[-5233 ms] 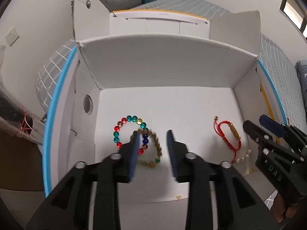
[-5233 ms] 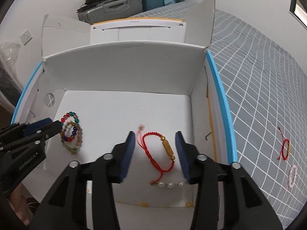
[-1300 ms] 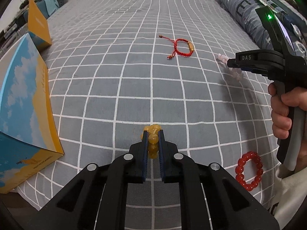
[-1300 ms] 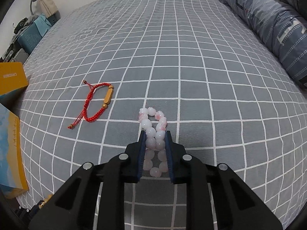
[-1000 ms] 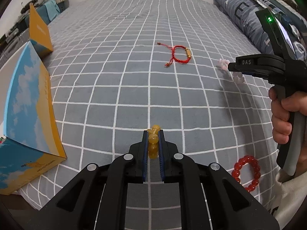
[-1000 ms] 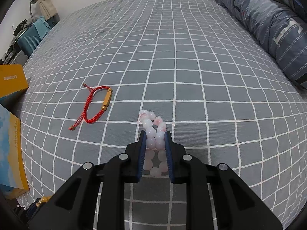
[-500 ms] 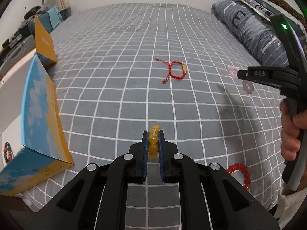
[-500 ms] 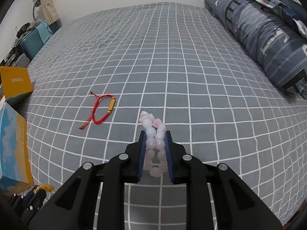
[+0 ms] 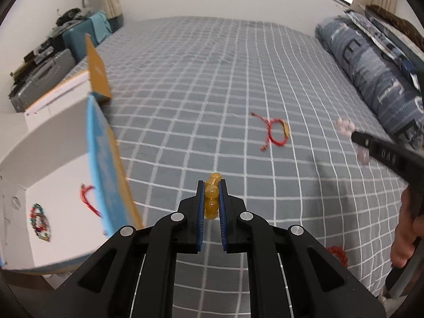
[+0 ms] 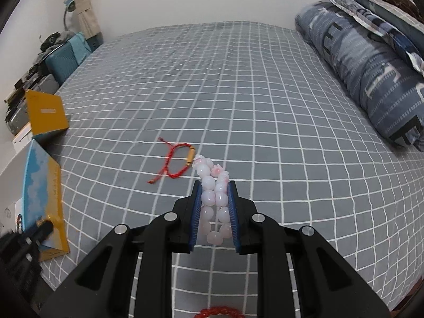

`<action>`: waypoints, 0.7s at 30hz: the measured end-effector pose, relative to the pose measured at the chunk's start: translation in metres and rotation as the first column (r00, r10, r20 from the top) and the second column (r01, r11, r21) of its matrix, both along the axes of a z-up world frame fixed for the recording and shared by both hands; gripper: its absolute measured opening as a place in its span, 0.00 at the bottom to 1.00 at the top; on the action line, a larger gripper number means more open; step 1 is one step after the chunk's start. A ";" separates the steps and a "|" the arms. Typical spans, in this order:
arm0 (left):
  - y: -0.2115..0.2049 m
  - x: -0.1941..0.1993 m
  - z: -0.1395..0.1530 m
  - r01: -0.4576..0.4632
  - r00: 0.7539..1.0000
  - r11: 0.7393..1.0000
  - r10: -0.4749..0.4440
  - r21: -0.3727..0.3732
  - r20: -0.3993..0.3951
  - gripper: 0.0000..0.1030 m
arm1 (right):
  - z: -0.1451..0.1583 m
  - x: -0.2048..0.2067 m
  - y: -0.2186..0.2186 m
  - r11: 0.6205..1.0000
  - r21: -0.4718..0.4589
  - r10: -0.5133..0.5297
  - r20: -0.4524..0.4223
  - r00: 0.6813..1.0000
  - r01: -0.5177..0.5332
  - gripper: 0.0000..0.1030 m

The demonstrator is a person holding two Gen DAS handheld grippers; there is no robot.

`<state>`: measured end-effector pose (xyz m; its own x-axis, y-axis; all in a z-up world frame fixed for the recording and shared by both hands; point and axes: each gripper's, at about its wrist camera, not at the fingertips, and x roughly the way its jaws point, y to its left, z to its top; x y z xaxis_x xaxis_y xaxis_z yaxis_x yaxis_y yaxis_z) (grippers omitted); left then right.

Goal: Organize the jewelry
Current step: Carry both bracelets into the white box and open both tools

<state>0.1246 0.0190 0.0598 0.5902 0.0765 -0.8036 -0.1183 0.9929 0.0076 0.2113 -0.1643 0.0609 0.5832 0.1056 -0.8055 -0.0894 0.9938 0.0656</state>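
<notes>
My left gripper (image 9: 212, 185) is shut on an amber bead bracelet (image 9: 212, 194), held above the bed. My right gripper (image 10: 214, 185) is shut on a pale pink bead bracelet (image 10: 212, 188); it also shows at the right of the left wrist view (image 9: 356, 135). A red cord bracelet (image 10: 178, 164) with a gold bar lies on the grey checked bedspread ahead; the left wrist view shows it too (image 9: 275, 132). A red bead bracelet (image 9: 337, 255) lies near the bed's front edge, also low in the right wrist view (image 10: 219, 312). The open white box (image 9: 53, 175) at left holds a multicolour bead bracelet (image 9: 39, 221) and a red cord bracelet (image 9: 88, 198).
The box has blue and orange flaps (image 9: 103, 153) standing up toward the bed. Striped blue pillows (image 10: 371, 69) lie along the right. Suitcases (image 9: 45, 74) stand past the box at far left. The left gripper's tip shows at the lower left of the right wrist view (image 10: 39, 232).
Both grippers have risen higher above the bed with their bracelets. The left view has swung left, so the box's inside now shows.
</notes>
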 end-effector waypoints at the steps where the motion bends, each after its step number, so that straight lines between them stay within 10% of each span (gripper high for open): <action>1: 0.005 0.000 0.006 -0.007 1.000 1.000 0.007 -0.007 0.005 0.09 | 0.002 -0.001 0.001 1.000 0.002 0.005 0.002 1.000 -0.005 0.18; 21: 0.117 -0.035 0.069 -0.173 0.981 0.981 0.179 -0.084 0.073 0.09 | 0.015 -0.002 0.061 0.996 -0.015 0.093 0.010 0.996 -0.093 0.18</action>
